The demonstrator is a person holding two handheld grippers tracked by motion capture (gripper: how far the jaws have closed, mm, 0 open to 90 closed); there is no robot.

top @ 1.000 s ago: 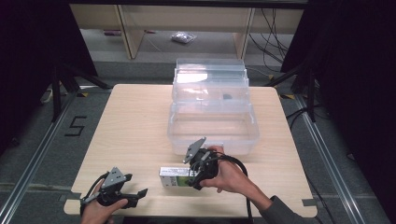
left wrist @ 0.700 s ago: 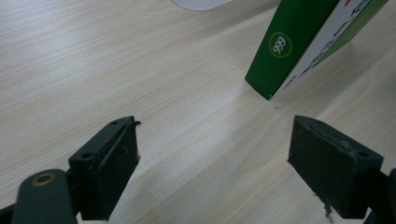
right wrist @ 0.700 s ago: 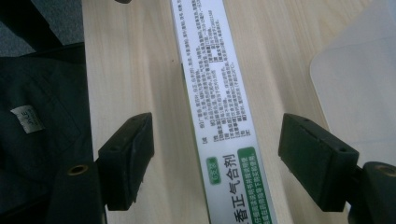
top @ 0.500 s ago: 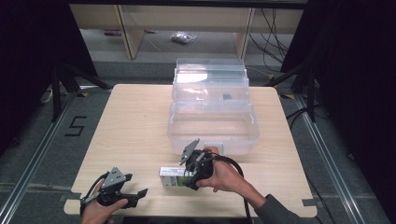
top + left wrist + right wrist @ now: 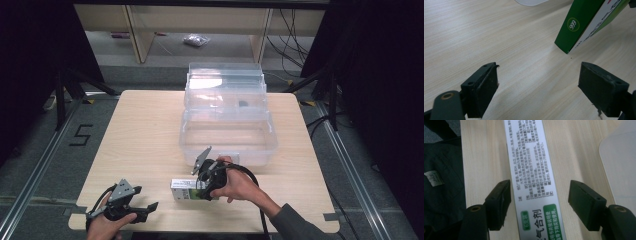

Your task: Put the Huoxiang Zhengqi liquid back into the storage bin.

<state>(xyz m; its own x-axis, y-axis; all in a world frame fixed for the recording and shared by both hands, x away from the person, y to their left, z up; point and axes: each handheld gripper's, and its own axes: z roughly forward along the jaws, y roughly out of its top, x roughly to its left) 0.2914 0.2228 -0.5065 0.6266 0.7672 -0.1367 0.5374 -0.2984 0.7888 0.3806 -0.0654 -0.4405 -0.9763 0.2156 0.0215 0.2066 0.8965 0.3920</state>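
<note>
A long green-and-white printed cardboard box (image 5: 186, 189) lies flat on the pale wooden worktop (image 5: 140, 140), near its front edge, just in front of a clear plastic storage bin (image 5: 227, 134) with its lid raised. The right gripper (image 5: 539, 202) hangs over the box, its fingers (image 5: 584, 203) spread apart on either side of it, not touching. The left gripper (image 5: 541, 87) rests at the front left corner, fingers (image 5: 482, 87) wide open around nothing.

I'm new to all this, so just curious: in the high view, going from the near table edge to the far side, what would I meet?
Left gripper → green-and-white box → clear plastic bin → bag on the floor.
</note>
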